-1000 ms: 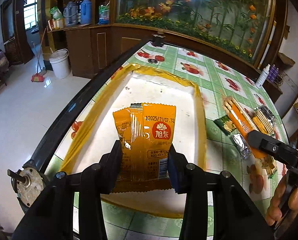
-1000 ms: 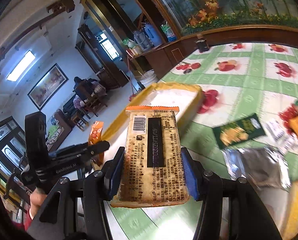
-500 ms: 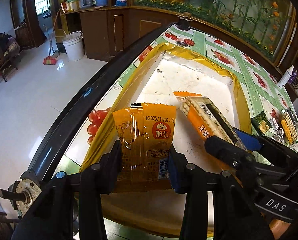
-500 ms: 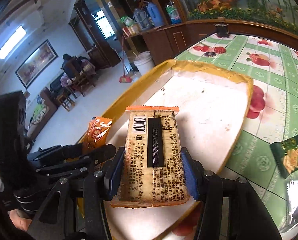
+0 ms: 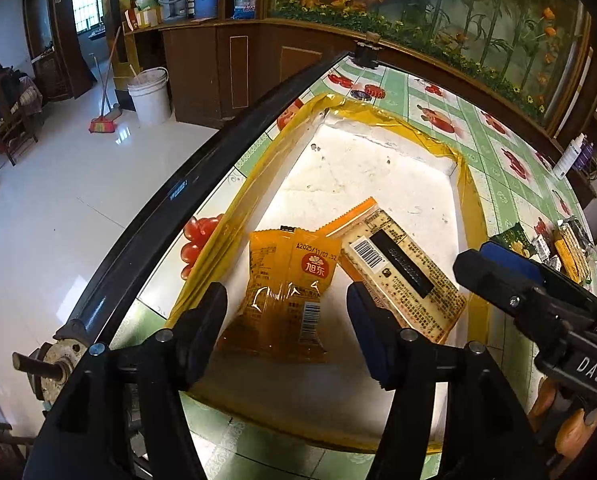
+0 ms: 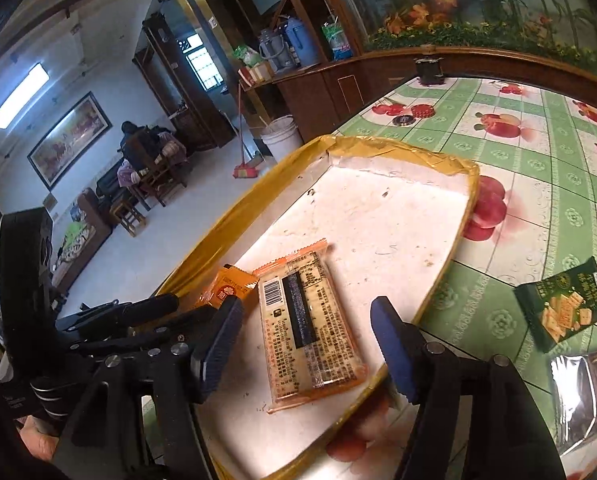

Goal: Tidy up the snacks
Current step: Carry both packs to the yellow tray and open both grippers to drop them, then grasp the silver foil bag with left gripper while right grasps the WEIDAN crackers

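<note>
Two snack packets lie in the yellow-edged tray (image 5: 468, 200), both grippers empty.
Left gripper (image 5: 286, 320) hangs with jaws spread wide on either side of the orange packet (image 5: 284, 292) without touching it; right gripper (image 6: 306, 344) has its jaws wide apart over the cracker pack (image 6: 310, 328). Packets touch at one corner. More snacks (image 6: 562, 308) sit on the green checked surface (image 6: 538, 152) beside the tray.
</note>
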### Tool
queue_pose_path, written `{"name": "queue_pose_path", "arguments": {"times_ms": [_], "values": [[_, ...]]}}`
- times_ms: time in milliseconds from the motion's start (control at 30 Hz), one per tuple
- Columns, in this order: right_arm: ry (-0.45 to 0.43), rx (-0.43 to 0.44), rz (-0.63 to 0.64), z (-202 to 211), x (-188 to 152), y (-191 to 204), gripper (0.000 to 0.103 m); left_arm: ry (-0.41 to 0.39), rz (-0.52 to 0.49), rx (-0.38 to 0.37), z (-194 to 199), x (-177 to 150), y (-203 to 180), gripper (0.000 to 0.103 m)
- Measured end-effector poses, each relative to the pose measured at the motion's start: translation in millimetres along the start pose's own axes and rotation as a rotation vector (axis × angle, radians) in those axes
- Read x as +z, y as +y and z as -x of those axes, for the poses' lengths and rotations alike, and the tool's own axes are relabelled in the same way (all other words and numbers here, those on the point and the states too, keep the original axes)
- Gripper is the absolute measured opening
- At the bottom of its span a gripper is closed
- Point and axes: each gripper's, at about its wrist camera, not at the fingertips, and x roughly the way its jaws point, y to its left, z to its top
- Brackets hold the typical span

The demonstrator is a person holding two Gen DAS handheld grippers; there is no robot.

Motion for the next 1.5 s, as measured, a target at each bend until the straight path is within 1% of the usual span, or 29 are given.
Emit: {"name": "queue_pose_path", "arguments": {"times_ms": [133,167,300,433,633,667,767,900,1033,1167,1333,1467,1500], "values": [[-0.047,-0.011,-0.033,30,-3,-15,0.068,-0.046,-0.015,-0.018,17,-2,-14,0.063],[-0.056,-0.016,-0.041,35,-3,-20,0.070,-0.054,-0.026,-0.019,21,-4,-19,0.064],[-0.083,-0.044,-0.081,56,-11,-38,0.073,-0.078,-0.075,-0.010,30,-6,-38,0.072],[-0.089,-0.055,-0.125,68,-19,-56,0.073,-0.083,-0.109,-0.015,36,-8,-53,0.072],[-0.109,-0.077,-0.136,88,-33,-69,0.073,-0.075,-0.125,-0.023,41,-14,-69,0.072],[-0.113,-0.087,-0.133,93,-38,-72,0.076,-0.074,-0.128,-0.028,42,-16,-72,0.072],[-0.128,-0.125,-0.139,114,-54,-84,0.078,-0.060,-0.147,-0.048,40,-21,-84,0.072],[-0.138,-0.218,-0.169,144,-77,-109,0.079,-0.027,-0.190,-0.077,33,-30,-107,0.072],[-0.132,-0.315,-0.197,168,-95,-136,0.079,0.012,-0.243,-0.124,25,-41,-133,0.072],[-0.121,-0.366,-0.227,183,-105,-158,0.080,0.035,-0.302,-0.169,21,-50,-161,0.072],[-0.078,-0.387,-0.228,182,-112,-175,0.081,0.036,-0.429,-0.247,14,-49,-205,0.071],[-0.035,-0.413,-0.205,173,-112,-179,0.081,0.042,-0.520,-0.279,4,-42,-233,0.071],[-0.029,-0.412,-0.201,172,-113,-181,0.081,0.050,-0.539,-0.277,0,-39,-238,0.071]]}}
